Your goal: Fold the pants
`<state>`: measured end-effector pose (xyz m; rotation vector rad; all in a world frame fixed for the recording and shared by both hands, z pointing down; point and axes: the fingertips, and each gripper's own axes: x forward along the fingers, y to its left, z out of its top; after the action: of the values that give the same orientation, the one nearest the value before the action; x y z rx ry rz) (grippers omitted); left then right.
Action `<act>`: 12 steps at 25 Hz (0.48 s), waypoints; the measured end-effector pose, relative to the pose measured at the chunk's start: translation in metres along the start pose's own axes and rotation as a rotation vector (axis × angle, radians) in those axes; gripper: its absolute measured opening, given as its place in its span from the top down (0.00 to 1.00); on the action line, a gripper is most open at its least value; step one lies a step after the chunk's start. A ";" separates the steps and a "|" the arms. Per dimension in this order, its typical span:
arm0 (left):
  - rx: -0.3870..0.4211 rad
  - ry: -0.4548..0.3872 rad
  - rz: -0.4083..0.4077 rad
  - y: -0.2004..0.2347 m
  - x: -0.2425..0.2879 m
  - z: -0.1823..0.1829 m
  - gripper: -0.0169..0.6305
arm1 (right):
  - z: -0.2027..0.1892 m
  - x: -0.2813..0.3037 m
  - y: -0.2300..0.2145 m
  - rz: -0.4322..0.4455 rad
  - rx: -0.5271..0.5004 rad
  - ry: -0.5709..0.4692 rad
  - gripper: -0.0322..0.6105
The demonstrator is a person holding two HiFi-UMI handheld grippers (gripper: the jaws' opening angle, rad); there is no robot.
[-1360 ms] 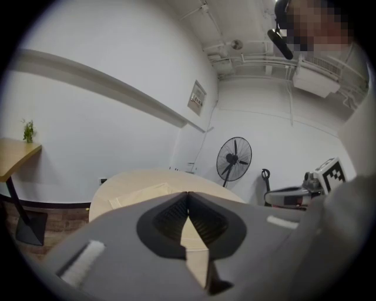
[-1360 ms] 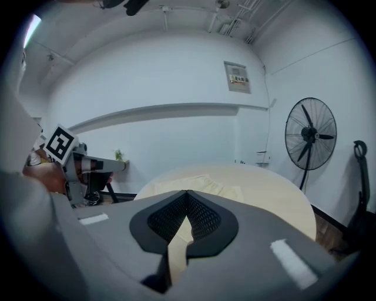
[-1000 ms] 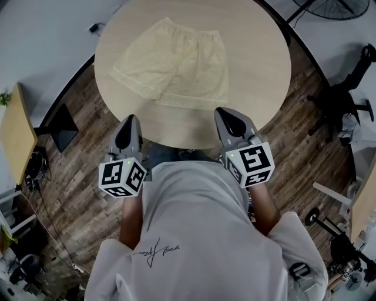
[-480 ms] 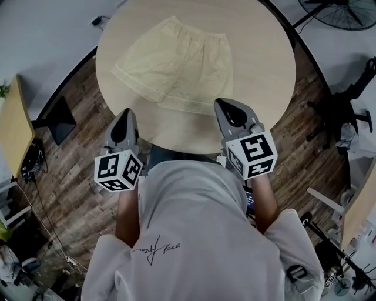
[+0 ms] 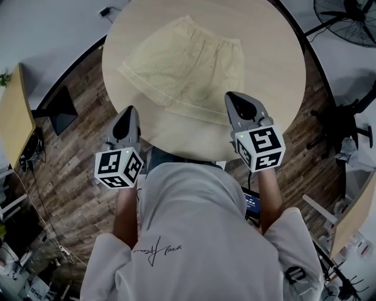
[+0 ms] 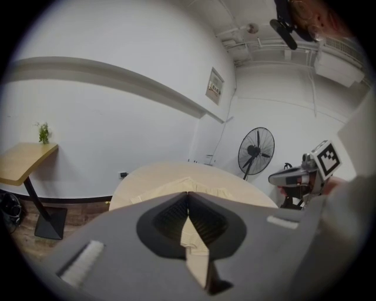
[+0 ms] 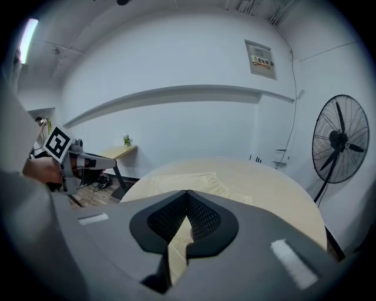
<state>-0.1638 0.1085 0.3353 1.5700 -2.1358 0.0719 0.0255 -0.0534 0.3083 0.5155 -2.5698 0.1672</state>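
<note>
Pale yellow shorts lie spread flat on the round wooden table, waistband at the far side, both legs towards me. My left gripper is shut and empty at the table's near left edge, short of the left leg's hem. My right gripper is shut and empty too, over the near part of the table just right of the right leg's hem. In the left gripper view the shorts lie beyond the shut jaws, with the right gripper off to the side. The right gripper view has the shorts ahead.
A standing fan is at the far right and a black chair base to the right. A small wooden side table on a black foot stands at the left. The floor around is wooden planks.
Both grippers have moved forward towards the shorts. The right one now reaches over the table beside the right leg's hem; the left one has come up to the table's edge. Both stay shut.
</note>
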 end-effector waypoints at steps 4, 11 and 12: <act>0.004 0.017 0.004 0.009 0.011 0.001 0.97 | 0.005 0.019 -0.003 0.024 -0.002 0.002 0.95; 0.003 0.045 0.004 0.026 0.029 0.002 0.97 | 0.019 0.049 -0.011 0.049 -0.026 0.008 0.95; 0.003 0.048 0.000 0.028 0.033 0.002 0.97 | 0.021 0.055 -0.014 0.051 -0.037 0.015 0.95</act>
<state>-0.1975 0.0880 0.3535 1.5541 -2.0999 0.1126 -0.0224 -0.0888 0.3177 0.4331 -2.5678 0.1403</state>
